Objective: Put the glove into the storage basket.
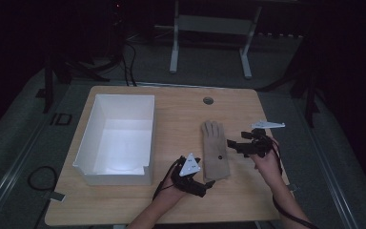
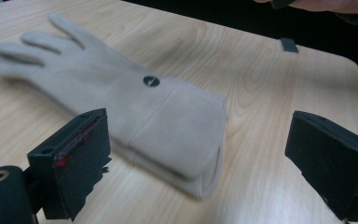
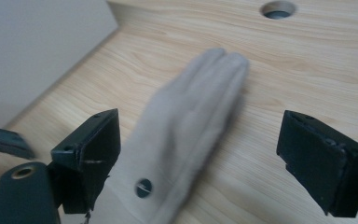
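Approach is the step in hand, by my reading: both tools close in on a beige suede-like glove with a small dark round stud [image 1: 215,149] that lies flat on the light wooden bench [image 1: 248,105], fingers pointing far, cuff near, just right of an open white rectangular box [image 1: 117,138]. The left hand-held gripper [image 1: 208,184] sits at the near end of the glove, its jaws spread wide; in the left gripper view the folded cuff lies between the two black pads [image 2: 81,149], neither of which touches it. The right hand-held gripper [image 1: 232,143] comes in from the right side at mid-glove, likewise released and holding nothing, the glove's fingers lying between its spread jaws in the right gripper view. The next move probably calls for lowering one jaw of each tool to the bench, so a pad can slide under the thin fabric, then pinching cuff and finger end before any lift toward the box.
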Demonstrator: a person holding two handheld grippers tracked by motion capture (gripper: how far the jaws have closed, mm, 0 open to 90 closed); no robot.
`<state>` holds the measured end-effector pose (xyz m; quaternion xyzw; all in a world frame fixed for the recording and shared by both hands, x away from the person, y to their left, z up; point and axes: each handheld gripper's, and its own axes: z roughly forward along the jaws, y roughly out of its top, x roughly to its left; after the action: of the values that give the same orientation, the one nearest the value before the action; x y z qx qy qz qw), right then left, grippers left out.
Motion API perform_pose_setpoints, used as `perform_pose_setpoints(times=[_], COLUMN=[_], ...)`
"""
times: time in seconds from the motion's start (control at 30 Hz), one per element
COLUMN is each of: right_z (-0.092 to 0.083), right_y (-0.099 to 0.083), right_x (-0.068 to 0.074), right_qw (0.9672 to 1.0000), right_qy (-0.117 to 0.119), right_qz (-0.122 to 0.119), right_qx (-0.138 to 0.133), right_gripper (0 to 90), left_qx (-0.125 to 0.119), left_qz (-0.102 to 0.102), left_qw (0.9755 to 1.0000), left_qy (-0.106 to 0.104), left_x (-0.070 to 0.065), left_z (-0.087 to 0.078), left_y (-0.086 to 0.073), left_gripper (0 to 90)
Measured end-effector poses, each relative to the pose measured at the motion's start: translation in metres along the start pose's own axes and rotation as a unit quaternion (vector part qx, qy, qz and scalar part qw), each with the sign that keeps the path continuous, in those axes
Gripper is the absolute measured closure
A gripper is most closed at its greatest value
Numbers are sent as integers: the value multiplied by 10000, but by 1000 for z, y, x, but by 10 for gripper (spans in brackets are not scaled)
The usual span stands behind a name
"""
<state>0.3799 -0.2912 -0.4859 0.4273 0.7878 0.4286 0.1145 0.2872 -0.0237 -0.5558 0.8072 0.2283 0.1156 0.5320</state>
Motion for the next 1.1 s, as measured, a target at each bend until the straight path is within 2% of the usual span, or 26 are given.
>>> perform_pose_setpoints(times=[0.03, 0.1, 0.17, 0.2, 0.27, 0.3, 0.33, 0.4, 0.5, 0.57, 0.63, 0.73, 0.8, 0.93, 1.0, 1.07, 1.1], right_z=[2, 6, 11, 13, 18, 21, 24, 33, 38, 47, 55, 66, 80, 92, 99, 102, 103], right_y=[0, 2, 4, 5, 8, 10, 11, 16, 17, 18, 18, 17, 14, 11, 8, 6, 6], right_x=[-1, -1, -1, -2, -4, -4, -5, -11, -13, -15, -17, -22, -24, -26, -28, -28, -28], right_qw=[9999, 9999, 9998, 9999, 9996, 9992, 9988, 9995, 9997, 9996, 9992, 9991, 9985, 9974, 9969, 9966, 9964], right_qy=[94, 82, 10, 16, -147, -329, -433, -303, -233, -253, -377, -295, -268, -290, -270, -231, -223], right_qz=[34, 11, -93, -120, -205, -235, -205, -9, 43, 42, 95, 221, 303, 335, 378, 440, 481], right_qx=[-62, -71, -150, -121, -86, -25, -37, -16, 38, 102, 131, 201, 376, 565, 636, 653, 668], right_gripper=[104, 104, 127, 146, 279, 312, 397, 499, 492, 452, 442, 400, 382, 363, 347, 346, 365], left_qx=[25, 72, 143, 156, 182, 188, 221, 301, 394, 435, 481, 561, 623, 785, 821, 772, 778], left_qz=[49, 148, 245, 292, 347, 409, 452, 632, 781, 758, 756, 699, 698, 742, 740, 673, 682], left_qw=[10000, 9997, 9994, 9989, 9985, 9981, 9977, 9967, 9954, 9953, 9950, 9947, 9940, 9921, 9918, 9925, 9923], left_qy=[-38, -167, -216, -341, -388, -413, -443, -413, -389, -407, -432, -505, -565, -638, -643, -671, -679], left_x=[0, 1, 1, 1, 2, 2, 2, 1, 1, 3, 5, 8, 8, 8, 8, 7, 6], left_z=[3, 9, 16, 20, 25, 27, 28, 30, 30, 31, 33, 37, 38, 40, 39, 37, 36], left_y=[2, 8, 13, 15, 17, 17, 17, 16, 15, 14, 15, 15, 14, 11, 9, 8, 7], left_gripper=[71, 82, 146, 146, 166, 185, 198, 238, 286, 324, 361, 363, 368, 391, 395, 397, 397])
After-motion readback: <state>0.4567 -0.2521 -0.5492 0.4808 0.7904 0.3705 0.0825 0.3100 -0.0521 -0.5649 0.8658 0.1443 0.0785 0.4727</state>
